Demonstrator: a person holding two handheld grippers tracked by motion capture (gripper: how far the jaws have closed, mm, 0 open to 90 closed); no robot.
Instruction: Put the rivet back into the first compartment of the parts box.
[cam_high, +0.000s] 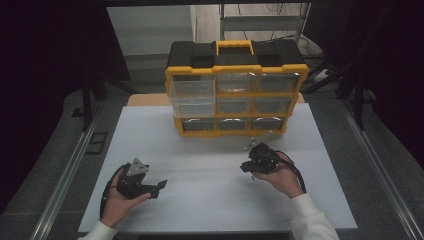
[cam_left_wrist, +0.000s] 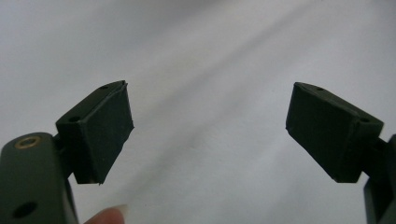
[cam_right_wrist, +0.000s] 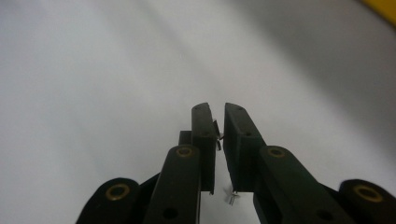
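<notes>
Surveying: white table top (cam_high: 210, 165) with one yellow-and-black drawer organizer (cam_high: 235, 90) standing upright at its far edge, well apart from both hands.
Organizer drawers: nine clear drawer fronts counted, three rows of three; the upper-left drawer (cam_high: 192, 90) stands pulled out toward the person; contents too dim and small to make out.
Organizer top: one yellow handle (cam_high: 234, 47) on a black lid.
Left gripper (cam_high: 156, 189): held low over the near left part of the table, jaws spread wide with nothing between them; bare white surface shows in the gap in the left gripper view.
Left hand (cam_high: 117, 200): one fingertip (cam_left_wrist: 108, 216) cut off at the bottom edge of the left gripper view.
Right gripper (cam_right_wrist: 219, 135): jaws brought nearly together, only a thin slit left between the pads (cam_right_wrist: 204, 144).
Held item: one small metal part (cam_right_wrist: 217, 136), thin and glinting, pinched in that slit; too small to identify further.
Second glint: a small metal end (cam_right_wrist: 231, 197) shows below the pads; cannot tell whether it is the same part or another.
Right gripper position: in the high view it sits in front of the organizer's lower right drawers, near but not touching, with small metallic bits (cam_high: 248, 145) just beside its tip, blurred.
Right hand (cam_high: 280, 175): white sleeve (cam_high: 312, 220) cut off by the bottom edge.
</notes>
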